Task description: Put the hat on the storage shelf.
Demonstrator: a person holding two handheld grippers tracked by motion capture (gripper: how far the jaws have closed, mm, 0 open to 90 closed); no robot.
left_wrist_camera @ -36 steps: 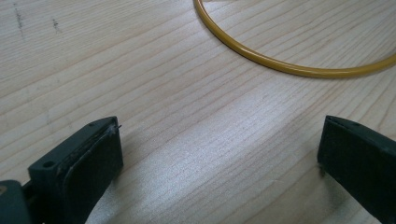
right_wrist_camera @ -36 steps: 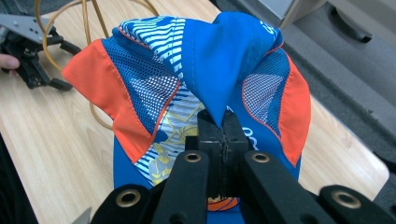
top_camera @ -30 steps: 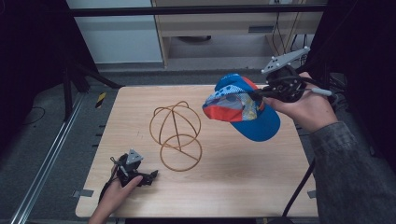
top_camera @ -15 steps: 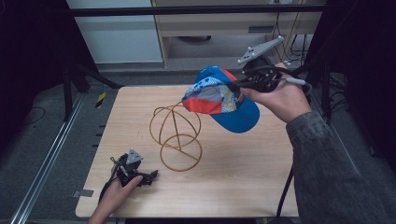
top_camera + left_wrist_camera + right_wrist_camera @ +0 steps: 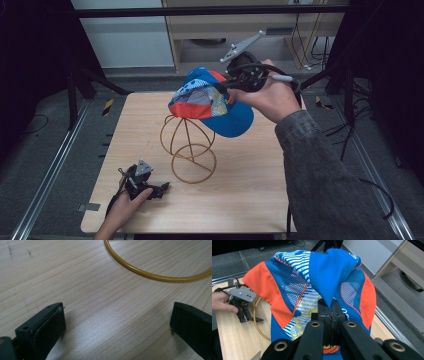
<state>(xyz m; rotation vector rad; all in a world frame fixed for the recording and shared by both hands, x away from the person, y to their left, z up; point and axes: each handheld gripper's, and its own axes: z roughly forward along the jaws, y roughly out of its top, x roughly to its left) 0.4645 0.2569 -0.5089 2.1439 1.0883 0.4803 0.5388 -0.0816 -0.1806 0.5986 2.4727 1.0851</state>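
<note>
Leftward since 1 second ago, the right gripper (image 5: 235,82) carries the cap (image 5: 207,102), jaws clamped on its fabric, above the wire stand (image 5: 189,150), ready to drape; the left gripper (image 5: 150,189) rests apart-jawed on the table (image 5: 250,190).

1 cap (image 5: 210,102), 1 wire stand (image 5: 189,150), 2 grippers

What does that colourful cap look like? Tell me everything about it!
The cap is bright blue with orange panels, blue mesh patches and a white striped and patterned part. It looks like soft cloth with a stiff blue brim. The right tongs are shut on a pinched fold of it, holding it in the air, tilted, just above the golden wire stand.
</note>
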